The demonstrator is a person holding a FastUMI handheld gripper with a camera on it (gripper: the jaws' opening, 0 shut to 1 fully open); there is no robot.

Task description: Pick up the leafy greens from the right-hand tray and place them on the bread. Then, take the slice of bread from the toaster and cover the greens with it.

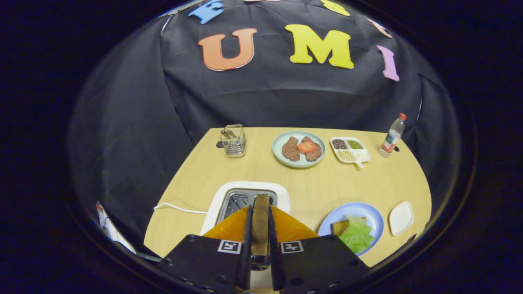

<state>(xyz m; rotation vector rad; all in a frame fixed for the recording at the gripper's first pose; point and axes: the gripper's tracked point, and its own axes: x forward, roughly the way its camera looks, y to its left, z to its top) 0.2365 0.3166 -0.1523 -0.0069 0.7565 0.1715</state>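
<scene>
The bread slice (260, 222) stands edge-on, clamped between both fingers of the gripper (260, 212), directly above the toaster (249, 196) at the desk's (310, 183) near edge. The leafy greens (356, 235) lie on bread on the blue plate (359, 209), toward the near right corner

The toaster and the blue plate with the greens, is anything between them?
No. In the gripper view, only bare table lies between the toaster and blue plate.
</scene>
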